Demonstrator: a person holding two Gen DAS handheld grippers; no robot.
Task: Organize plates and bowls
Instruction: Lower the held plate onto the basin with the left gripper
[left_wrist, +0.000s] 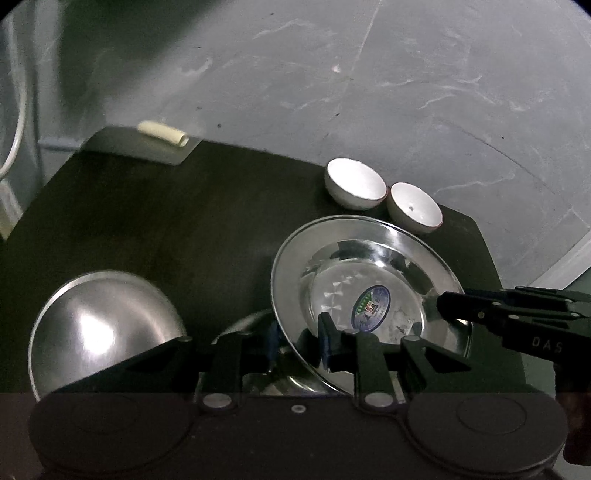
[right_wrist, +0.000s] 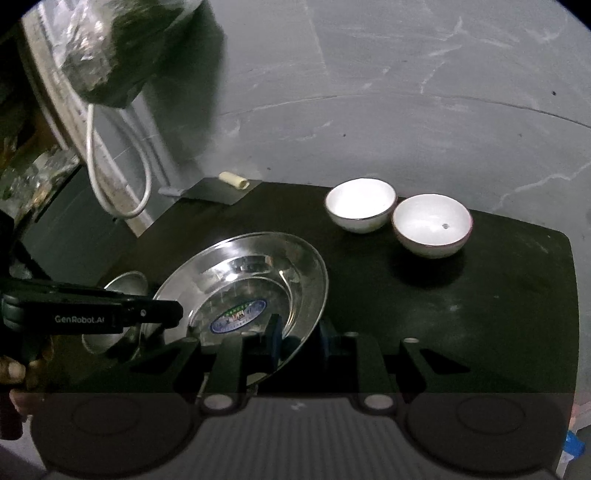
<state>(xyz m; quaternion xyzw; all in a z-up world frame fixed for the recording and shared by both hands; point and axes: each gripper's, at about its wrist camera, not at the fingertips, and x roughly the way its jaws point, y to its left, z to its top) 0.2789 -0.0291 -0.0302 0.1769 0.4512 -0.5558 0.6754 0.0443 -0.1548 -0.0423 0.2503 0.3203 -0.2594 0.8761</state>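
Note:
A steel plate (left_wrist: 369, 266) with a blue sticker is tilted above the dark table (left_wrist: 166, 221). My left gripper (left_wrist: 299, 341) is shut on the plate's near-left rim. My right gripper (right_wrist: 299, 341) is shut on its opposite rim (right_wrist: 314, 295); it shows in the left wrist view (left_wrist: 454, 308) at the plate's right edge. A steel bowl (left_wrist: 99, 325) sits upside down at the left. Another steel dish (left_wrist: 243, 325) lies partly hidden under the plate. Two white bowls (left_wrist: 354, 182) (left_wrist: 415, 206) stand side by side at the far edge, also in the right wrist view (right_wrist: 360, 206) (right_wrist: 432, 223).
A grey flat board (left_wrist: 144, 146) with a cream roll (left_wrist: 162, 133) lies at the table's far left corner. A white cable (right_wrist: 110, 173) hangs by the wall at left. The grey floor (left_wrist: 406, 92) lies beyond the table.

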